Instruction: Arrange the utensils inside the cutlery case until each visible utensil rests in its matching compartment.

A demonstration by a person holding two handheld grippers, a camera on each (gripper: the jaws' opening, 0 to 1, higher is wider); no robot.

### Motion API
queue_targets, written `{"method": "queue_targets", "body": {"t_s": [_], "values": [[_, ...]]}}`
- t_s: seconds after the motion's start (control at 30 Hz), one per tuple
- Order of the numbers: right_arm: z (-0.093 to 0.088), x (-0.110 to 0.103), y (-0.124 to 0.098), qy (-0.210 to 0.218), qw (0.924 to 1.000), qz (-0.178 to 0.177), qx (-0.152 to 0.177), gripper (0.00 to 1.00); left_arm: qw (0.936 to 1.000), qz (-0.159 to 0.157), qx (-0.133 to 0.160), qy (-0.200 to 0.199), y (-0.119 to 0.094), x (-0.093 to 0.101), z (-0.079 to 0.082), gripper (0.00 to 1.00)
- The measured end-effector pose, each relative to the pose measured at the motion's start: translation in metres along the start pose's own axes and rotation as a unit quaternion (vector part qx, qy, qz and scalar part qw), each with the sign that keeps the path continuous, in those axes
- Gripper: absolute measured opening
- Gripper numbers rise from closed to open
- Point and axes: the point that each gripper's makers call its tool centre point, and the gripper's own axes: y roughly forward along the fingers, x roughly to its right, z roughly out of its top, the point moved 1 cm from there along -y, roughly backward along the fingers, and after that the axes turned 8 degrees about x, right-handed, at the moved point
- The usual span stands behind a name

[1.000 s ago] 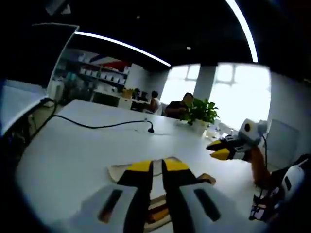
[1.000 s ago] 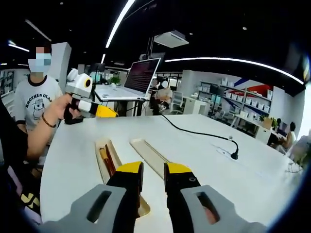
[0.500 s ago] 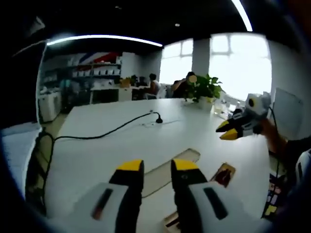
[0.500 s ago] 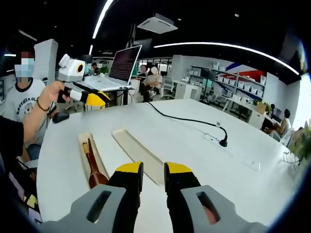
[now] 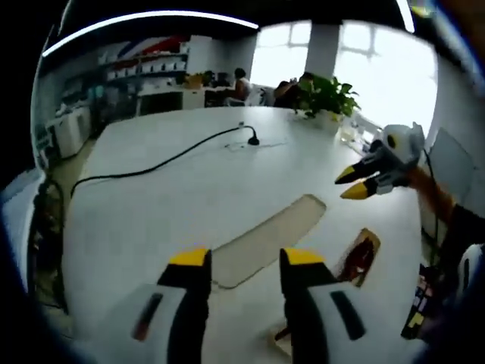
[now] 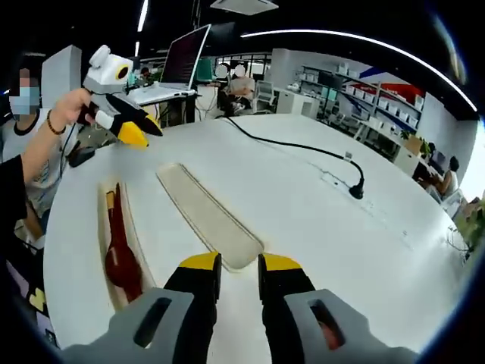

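matt white table [image 6: 303, 205], glossy red-brown spoon [image 6: 121, 258] — wood-like

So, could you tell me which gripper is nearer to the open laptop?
Left. The left gripper is held up at the far end of the table, just in front of the laptop; the right gripper is low at the opposite end.

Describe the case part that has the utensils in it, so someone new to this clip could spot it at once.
Start from the big white table. Two long narrow pieces lie side by side on it, just beyond the right hand-held gripper. The one wanted is the tray nearer the table edge where the person sits: it holds dark red-brown utensils, while the pale piece next to it looks bare.
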Motion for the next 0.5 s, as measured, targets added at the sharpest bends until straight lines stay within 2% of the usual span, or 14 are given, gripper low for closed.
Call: {"method": "queue_targets", "body": {"t_s": [0.03, 0.17, 0.27, 0.5], "values": [[-0.001, 0.001, 0.001, 0.002, 1.0000, 0.000, 0.000, 0.19, 0.9997, 0.007, -0.010, -0.022, 0.003, -0.003, -0.005, 0.39], [-0.011, 0.010, 0.008, -0.001, 0.9998, -0.009, -0.015, 0.21, 0.9980, -0.003, -0.045, -0.045, 0.009, -0.008, -0.015, 0.44], [-0.018, 0.016, 0.014, 0.014, 0.9995, -0.012, -0.024, 0.21, 0.9950, -0.023, -0.040, -0.088, 0.015, -0.009, -0.012, 0.45], [-0.020, 0.021, 0.016, 0.040, 0.9987, -0.007, -0.030, 0.21, 0.9924, -0.028, -0.059, -0.104, 0.025, -0.005, -0.021, 0.46]]}}
